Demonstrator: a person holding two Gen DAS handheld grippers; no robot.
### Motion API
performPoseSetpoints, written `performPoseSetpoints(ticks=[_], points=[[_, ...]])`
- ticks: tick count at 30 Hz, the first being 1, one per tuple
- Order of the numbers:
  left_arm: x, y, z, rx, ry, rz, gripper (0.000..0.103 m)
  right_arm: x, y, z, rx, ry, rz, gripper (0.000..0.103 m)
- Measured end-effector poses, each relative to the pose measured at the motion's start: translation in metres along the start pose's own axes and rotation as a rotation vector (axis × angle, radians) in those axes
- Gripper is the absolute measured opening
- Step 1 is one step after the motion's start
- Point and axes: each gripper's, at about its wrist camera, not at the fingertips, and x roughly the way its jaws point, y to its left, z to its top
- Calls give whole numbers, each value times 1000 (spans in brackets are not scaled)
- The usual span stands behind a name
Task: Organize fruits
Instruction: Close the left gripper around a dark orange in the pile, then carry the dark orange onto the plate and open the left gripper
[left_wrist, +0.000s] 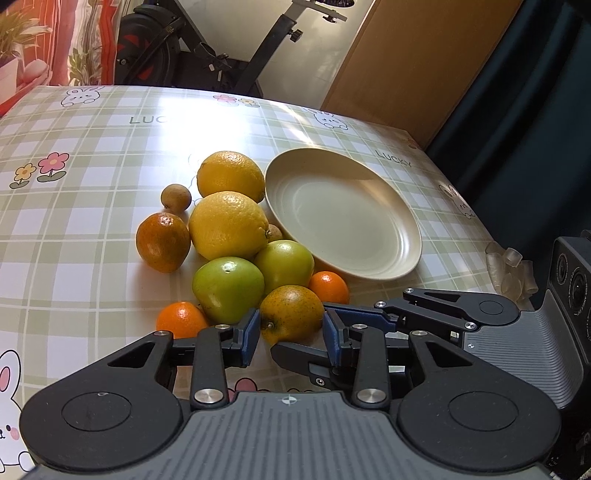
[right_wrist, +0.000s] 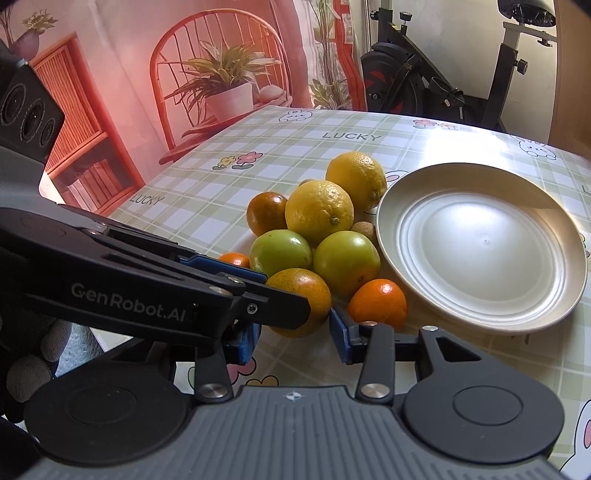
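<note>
A pile of fruit lies left of an empty cream plate (left_wrist: 369, 254) (right_wrist: 480, 243): two yellow lemons (left_wrist: 227, 225), two green apples (left_wrist: 227, 288), a dark orange (left_wrist: 162, 242), small tangerines (left_wrist: 328, 286) and a greenish-orange citrus (left_wrist: 291, 312) (right_wrist: 303, 295) at the near edge. My left gripper (left_wrist: 291, 334) is open, its blue pads (left_wrist: 253, 328) on either side of that citrus. My right gripper (right_wrist: 295, 338) is open just in front of the same fruit. The left gripper's fingers (right_wrist: 221, 273) cross the right wrist view.
The table (left_wrist: 92, 221) has a green plaid cloth with rabbits and flowers. A small brown fruit (left_wrist: 175, 197) lies behind the pile. Clear plastic pieces (left_wrist: 511, 269) sit at the right table edge. An exercise bike (right_wrist: 424, 85) stands beyond the table.
</note>
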Motion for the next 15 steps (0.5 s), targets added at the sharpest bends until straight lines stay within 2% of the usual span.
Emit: performPoseSetpoints(ticks=[15], points=[[-2,-24,44,64,-79,-7,39,-21,-16,27,4,-96,-41,44]])
